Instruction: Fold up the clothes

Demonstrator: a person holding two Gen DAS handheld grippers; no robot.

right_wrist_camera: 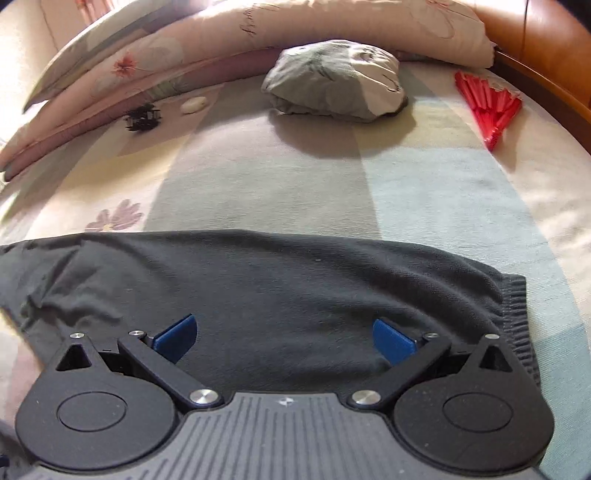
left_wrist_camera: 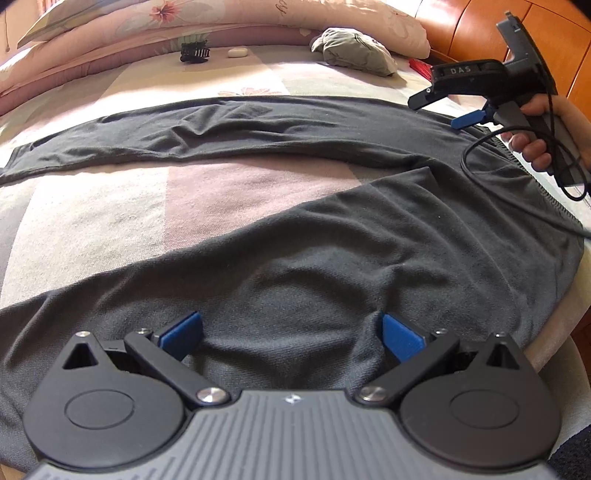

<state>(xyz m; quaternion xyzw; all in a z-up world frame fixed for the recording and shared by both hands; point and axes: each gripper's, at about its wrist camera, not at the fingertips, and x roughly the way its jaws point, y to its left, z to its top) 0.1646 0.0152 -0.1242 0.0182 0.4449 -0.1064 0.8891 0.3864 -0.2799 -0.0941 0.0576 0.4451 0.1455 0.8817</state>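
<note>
A dark charcoal knit pair of trousers [left_wrist_camera: 332, 236] lies spread flat on the bed [left_wrist_camera: 110, 206], whose cover is a pastel patchwork of pink, cream and pale green blocks with flower prints. One leg [left_wrist_camera: 207, 129] stretches across the middle of the bed toward its left edge; the other leg runs along the near edge, and the ribbed waistband [right_wrist_camera: 517, 317] sits by the right edge.

Along the far edge a folded floral quilt [left_wrist_camera: 229, 18] is stacked, with a crumpled grey-green cloth bundle [right_wrist_camera: 332, 81] lying in front of it. A black plastic hair claw [left_wrist_camera: 194, 51] and a small white oval object [left_wrist_camera: 237, 52] rest near the quilt toward the far left. A red folding fan [right_wrist_camera: 487, 103] lies near the far right corner, next to the polished orange-brown wooden headboard [right_wrist_camera: 554, 48]. None of these touches the trousers.

The left gripper [left_wrist_camera: 291, 332] hovers low over the near leg, its blue-padded fingers [left_wrist_camera: 184, 332] spread wide with wrinkled fabric between them but not pinched. The right gripper [right_wrist_camera: 286, 334] is poised over the waistband end, its jaws also wide apart and holding nothing. In the left wrist view a person's hand [left_wrist_camera: 546, 133] grips its grey handle at the right edge, fingers curled round it, a black cable [left_wrist_camera: 517, 192] looping below over the cloth.
</note>
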